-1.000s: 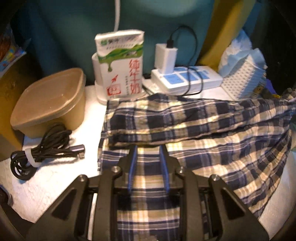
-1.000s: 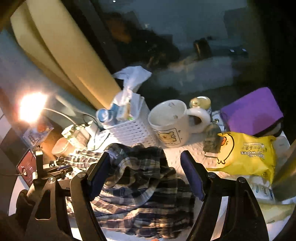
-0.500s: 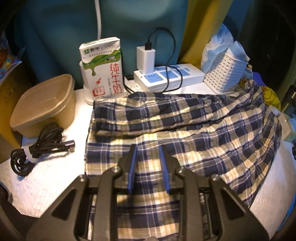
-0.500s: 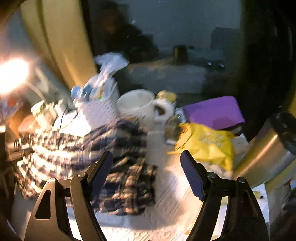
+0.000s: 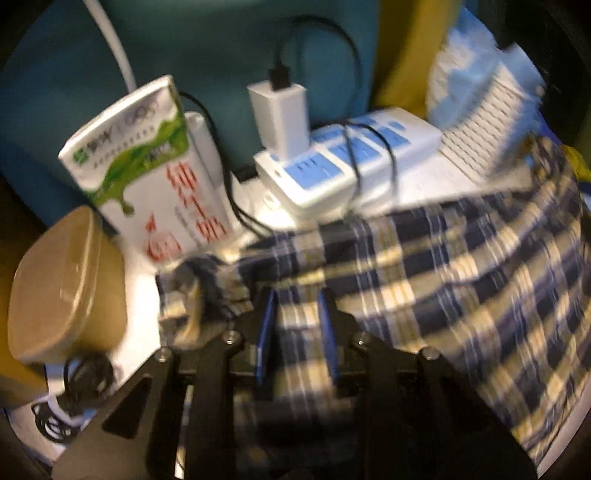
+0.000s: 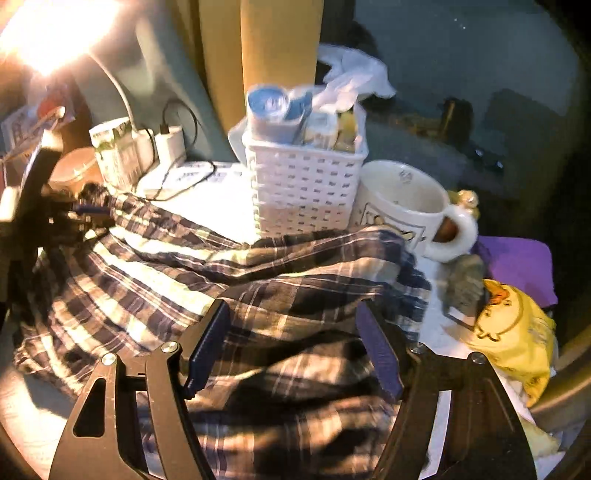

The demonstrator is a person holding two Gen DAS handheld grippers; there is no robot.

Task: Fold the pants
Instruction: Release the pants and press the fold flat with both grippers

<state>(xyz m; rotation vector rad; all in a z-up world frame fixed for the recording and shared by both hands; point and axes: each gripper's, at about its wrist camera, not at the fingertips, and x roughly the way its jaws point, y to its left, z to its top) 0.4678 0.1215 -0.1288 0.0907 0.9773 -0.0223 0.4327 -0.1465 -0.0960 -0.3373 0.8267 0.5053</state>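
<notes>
Cluttered white worktop (image 5: 417,184), blurred by motion. Plaid pants (image 6: 229,280) lie bunched across it; left hand-held gripper (image 5: 297,317) clenches their edge, right hand-held gripper (image 6: 295,347) hovers released above them.

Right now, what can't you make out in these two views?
- Left wrist view: motion blur smears the pants; the left hand-held gripper hides the cloth between its fingers.
- Right wrist view: lamp glare washes out the top left corner.
- Right wrist view: the basket hides part of the mug.
</notes>
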